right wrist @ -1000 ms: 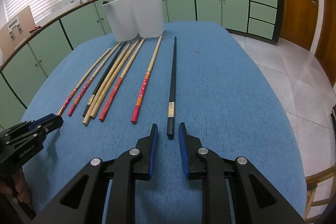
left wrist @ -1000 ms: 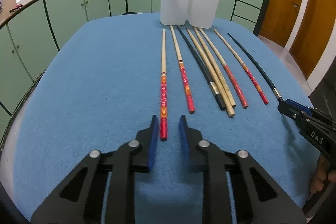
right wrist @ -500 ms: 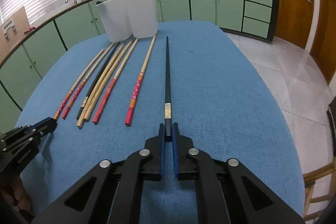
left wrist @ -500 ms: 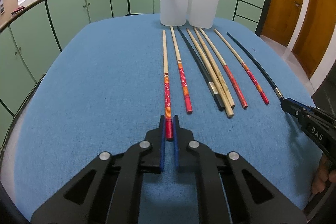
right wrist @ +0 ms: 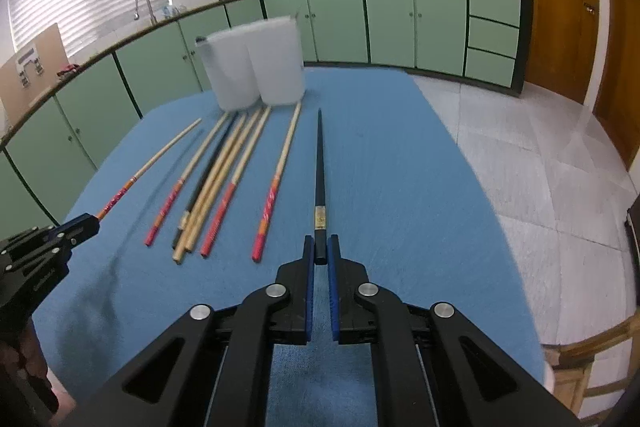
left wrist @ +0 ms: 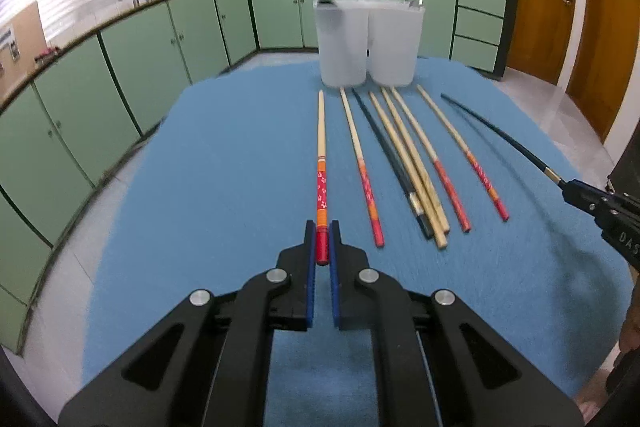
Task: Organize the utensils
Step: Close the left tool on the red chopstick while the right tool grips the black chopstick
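Both wrist views look down along their tongs, sharing the chopstick row (left wrist: 404,163)

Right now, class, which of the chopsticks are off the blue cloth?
Two: the floral red-handled chopstick clamped in the left gripper, and the black chopstick clamped in the right gripper. The other six lie flat on the cloth.

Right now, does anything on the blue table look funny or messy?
Nothing is spilled or broken. Two chopsticks are out of the row: the left gripper pinches the red-handled chopstick, the right gripper the black chopstick. The others lie neatly before the white holder.
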The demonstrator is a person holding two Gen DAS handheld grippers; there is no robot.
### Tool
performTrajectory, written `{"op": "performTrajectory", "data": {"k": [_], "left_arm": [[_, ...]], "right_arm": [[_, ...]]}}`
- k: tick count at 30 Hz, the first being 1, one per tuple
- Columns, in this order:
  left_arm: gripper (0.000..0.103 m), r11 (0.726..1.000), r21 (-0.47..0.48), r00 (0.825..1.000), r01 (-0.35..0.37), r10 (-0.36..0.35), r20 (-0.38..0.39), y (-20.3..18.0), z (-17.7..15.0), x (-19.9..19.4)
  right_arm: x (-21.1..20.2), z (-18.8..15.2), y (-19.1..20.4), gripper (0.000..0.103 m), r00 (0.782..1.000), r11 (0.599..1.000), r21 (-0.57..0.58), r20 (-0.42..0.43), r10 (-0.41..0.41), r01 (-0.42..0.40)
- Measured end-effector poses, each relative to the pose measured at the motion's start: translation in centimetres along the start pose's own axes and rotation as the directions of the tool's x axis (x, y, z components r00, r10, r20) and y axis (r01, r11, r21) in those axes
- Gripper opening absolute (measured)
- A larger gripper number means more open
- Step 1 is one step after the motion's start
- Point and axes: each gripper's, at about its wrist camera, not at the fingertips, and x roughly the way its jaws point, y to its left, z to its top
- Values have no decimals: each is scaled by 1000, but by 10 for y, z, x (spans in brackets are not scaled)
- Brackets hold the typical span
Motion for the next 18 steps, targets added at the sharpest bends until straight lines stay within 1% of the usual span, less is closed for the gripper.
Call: {"op": "performTrajectory", "data": {"k": [3, 5, 7, 9, 15, 18], "left_arm": [[5, 1000, 15, 1000, 5, -5, 25, 2, 15, -15], [5, 1000, 18, 1000, 21, -22, 20, 3, 21, -18], [5, 998, -1, 998, 56, -56, 8, 5, 24, -19], [5, 998, -20, 998, 65, -64, 4, 8, 22, -15], [5, 992, -98, 995, 76, -82, -57, 16, 0, 20], [5, 990, -111, 993, 87, -95, -70, 20, -7, 29]], "right_arm": [[-14, 11, -3, 6, 1000, 1000, 10, 28, 12, -12], [-23, 18, -4, 6, 999, 1000, 15, 49, 18, -19], [-28, 24, -4, 6, 998, 1000, 17, 63, 21, -22], [-29, 25, -3, 6, 997, 1000, 14, 69, 19, -20], [-1, 6, 0, 6, 1000, 1000, 19, 0, 18, -18], [11, -4, 0, 6, 999, 999, 29, -30, 23, -22]]}}
